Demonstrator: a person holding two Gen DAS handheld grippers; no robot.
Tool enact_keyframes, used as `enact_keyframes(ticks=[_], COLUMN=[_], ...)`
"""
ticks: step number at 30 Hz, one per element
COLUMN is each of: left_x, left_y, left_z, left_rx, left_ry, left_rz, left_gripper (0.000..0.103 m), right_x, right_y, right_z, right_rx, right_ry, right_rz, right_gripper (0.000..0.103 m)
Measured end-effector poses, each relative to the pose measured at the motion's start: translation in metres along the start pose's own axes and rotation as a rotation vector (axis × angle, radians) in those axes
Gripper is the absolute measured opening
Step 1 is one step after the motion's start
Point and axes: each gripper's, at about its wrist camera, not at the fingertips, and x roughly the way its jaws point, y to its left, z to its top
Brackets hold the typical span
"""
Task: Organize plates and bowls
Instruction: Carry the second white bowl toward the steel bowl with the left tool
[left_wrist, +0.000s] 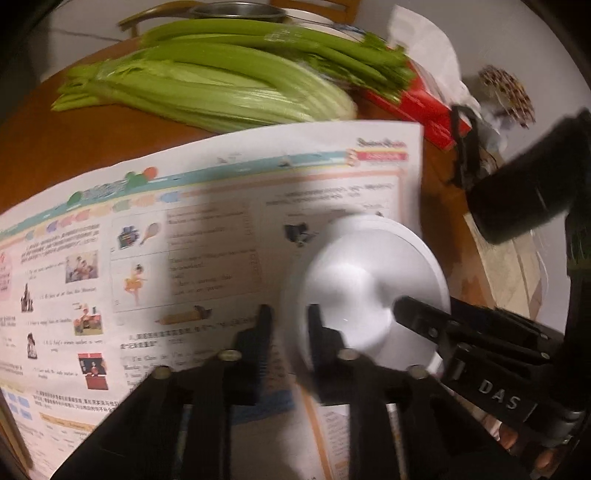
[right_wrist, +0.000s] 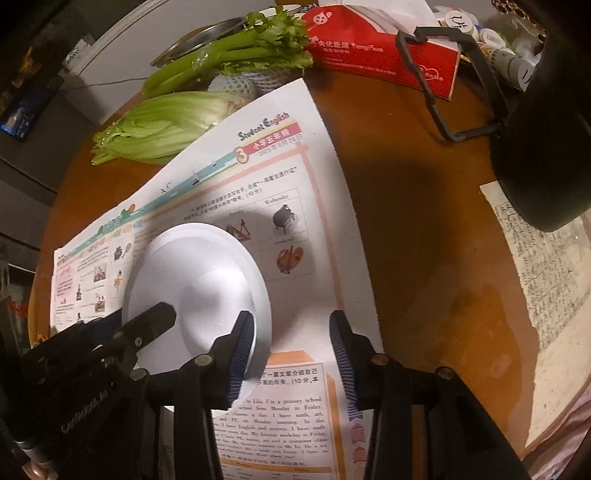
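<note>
Wooden table (right_wrist: 424, 221), newspaper (right_wrist: 295, 177), left hand-held gripper (left_wrist: 289, 323) clamped on white plate (left_wrist: 362, 273) rim, right hand-held gripper (right_wrist: 291, 332) parted astride it

Both grippers, left gripper (left_wrist: 288, 325) and right gripper (right_wrist: 291, 354), are black with brass-coloured screws and blue ribbed jaws.

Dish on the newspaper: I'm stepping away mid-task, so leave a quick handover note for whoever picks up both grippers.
Left gripper: shut on the dish at one rim.
Right gripper: open, straddling the opposite rim, not pressing.
Dish: seemingly upside down on the newspaper, on the table.
Done: one-sided grip only.
Left: probably close right, lift, put it away; no matching dishes in view.
</note>
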Motion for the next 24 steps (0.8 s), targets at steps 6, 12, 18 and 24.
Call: enact_keyframes(ticks=[6, 12, 18, 24], left_x=[0.0, -0.008, -0.029, -0.056], left_y=[-0.006, 0.001, 0.004, -0.002], left_z=[0.0, 0.0, -0.005, -0.019], left_rx=[-0.001, -0.026, -0.045, 0.005], left_ry=[0.011, 0.018, 0.004, -0.024], left_rz=[0.067, 0.018, -0.018, -0.019], left_gripper=[0.011, 0.011, 0.011, 0.01], right_x=[-0.003, -0.014, -0.027, -0.037], right_y=[0.011, 0.02, 0.021, 0.015], right_z=[0.0, -0.002, -0.007, -0.018], right_rx=[-0.02, -0.056, -0.051, -0.014], right_ry=[-0.004, -0.027, -0.043, -0.026], right_rz=[0.038, 0.021, 0.026, 0.105], right_gripper=[0.011, 0.011, 0.011, 0.011])
